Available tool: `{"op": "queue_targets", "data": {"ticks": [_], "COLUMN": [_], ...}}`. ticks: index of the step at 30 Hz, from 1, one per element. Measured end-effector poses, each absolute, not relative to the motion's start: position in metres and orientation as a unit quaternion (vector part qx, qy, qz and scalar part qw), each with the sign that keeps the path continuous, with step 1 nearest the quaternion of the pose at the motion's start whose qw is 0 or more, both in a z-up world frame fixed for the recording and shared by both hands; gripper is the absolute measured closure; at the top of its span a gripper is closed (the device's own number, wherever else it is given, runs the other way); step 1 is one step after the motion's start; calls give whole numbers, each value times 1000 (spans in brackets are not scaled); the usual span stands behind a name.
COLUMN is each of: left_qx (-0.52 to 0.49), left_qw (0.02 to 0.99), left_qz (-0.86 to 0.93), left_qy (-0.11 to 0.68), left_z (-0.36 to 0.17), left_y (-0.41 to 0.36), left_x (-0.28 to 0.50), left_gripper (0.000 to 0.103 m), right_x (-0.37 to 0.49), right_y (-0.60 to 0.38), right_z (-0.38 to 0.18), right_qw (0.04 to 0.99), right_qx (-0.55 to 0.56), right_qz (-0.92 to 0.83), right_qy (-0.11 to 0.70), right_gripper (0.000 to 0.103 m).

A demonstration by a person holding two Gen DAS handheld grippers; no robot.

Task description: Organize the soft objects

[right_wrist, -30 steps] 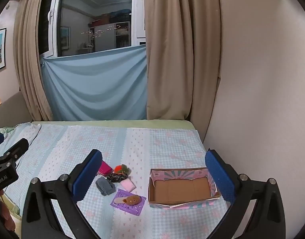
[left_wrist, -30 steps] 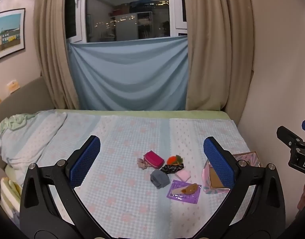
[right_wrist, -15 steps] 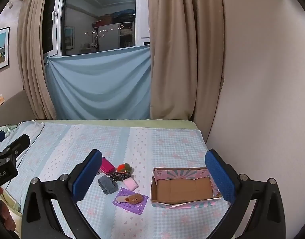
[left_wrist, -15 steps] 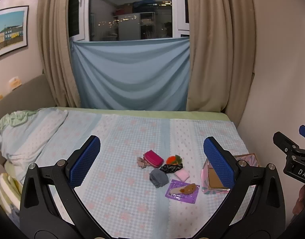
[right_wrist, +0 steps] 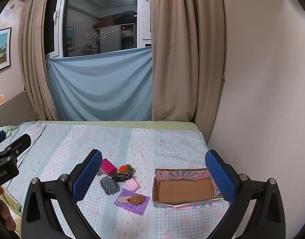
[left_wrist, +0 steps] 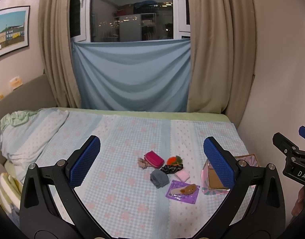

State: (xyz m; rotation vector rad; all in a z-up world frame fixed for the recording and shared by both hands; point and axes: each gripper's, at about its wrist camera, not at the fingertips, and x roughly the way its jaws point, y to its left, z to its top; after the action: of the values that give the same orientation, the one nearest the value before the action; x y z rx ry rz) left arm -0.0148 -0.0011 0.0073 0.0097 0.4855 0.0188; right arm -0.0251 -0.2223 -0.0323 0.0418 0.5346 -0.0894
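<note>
Beige curtains and a blue cloth over the window back the bed [left_wrist: 120, 203], whose checked sheet fills the lower half of both views. Since a second ago we have drawn both grippers slightly back and up, so the scene sits a little lower in frame; nothing on the sheet has moved, and sorting has not begun.

Our left gripper [left_wrist: 150, 159] and right gripper [right_wrist: 153, 173] both hang above the bed with jaws wide apart, holding nothing. The soft things lie clustered at lower centre: magenta pouch [left_wrist: 154, 159], grey sock [left_wrist: 159, 178], pink pad [left_wrist: 182, 175], dark scrunchie [left_wrist: 171, 168], orange pompom [left_wrist: 173, 160], and a brown plush [right_wrist: 137, 198] on a purple packet [right_wrist: 130, 205]. Just right of them the cardboard box [right_wrist: 184, 188] stands empty, probably their destination.
</note>
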Motion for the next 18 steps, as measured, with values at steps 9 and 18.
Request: {"op": "queue_targets", "data": {"ticks": [9,18], "left_qx": [5,5], "left_qw": [971,971], "left_qz": [7,7], "left_qy": [239,239], "left_z": [11,10], "left_y": [-1,-3], "left_x": [-14,-14], "left_gripper": [0,0], "right_x": [-26,-27], "right_y": [-224,-225], "right_z": [-34,-35], "right_qw": [964,964], "right_qx": [22,24], "right_qz": [-44,-46], "right_qy": [261,260], "right_gripper": [0,0]}}
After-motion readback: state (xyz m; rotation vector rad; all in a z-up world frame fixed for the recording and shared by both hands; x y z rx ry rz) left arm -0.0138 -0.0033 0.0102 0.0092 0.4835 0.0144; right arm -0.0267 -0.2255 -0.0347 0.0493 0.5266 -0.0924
